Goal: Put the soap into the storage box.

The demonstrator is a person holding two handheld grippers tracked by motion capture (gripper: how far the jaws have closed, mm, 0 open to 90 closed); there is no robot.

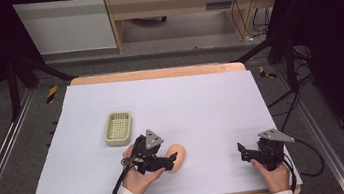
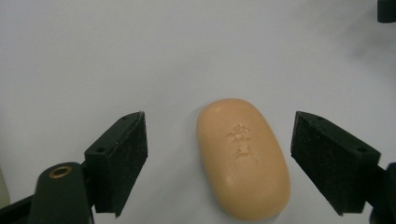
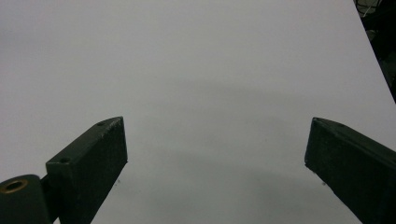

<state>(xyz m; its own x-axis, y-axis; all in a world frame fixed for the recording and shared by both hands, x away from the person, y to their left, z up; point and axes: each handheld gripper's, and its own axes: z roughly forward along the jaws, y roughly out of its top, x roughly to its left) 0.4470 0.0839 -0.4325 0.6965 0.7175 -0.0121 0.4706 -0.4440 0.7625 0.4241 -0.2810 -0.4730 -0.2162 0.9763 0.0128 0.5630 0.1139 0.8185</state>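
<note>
A peach-coloured oval soap bar (image 2: 243, 161) with an embossed mark lies flat on the white sheet. My left gripper (image 2: 219, 122) is open with the soap between its jaws, and there is a gap on both sides, so neither pad touches it. In the high view the soap (image 1: 178, 154) sits just past the left gripper (image 1: 170, 162), near the table's front. A pale green ribbed soap dish (image 1: 117, 129) stands empty to the far left of the soap. My right gripper (image 1: 244, 152) rests at the front right, and its jaws (image 3: 215, 126) are open over bare sheet.
The white sheet (image 1: 185, 100) covers a wooden table whose edge (image 1: 156, 72) shows at the back. Black frame legs and cables stand on the floor at both sides, with a wooden desk beyond.
</note>
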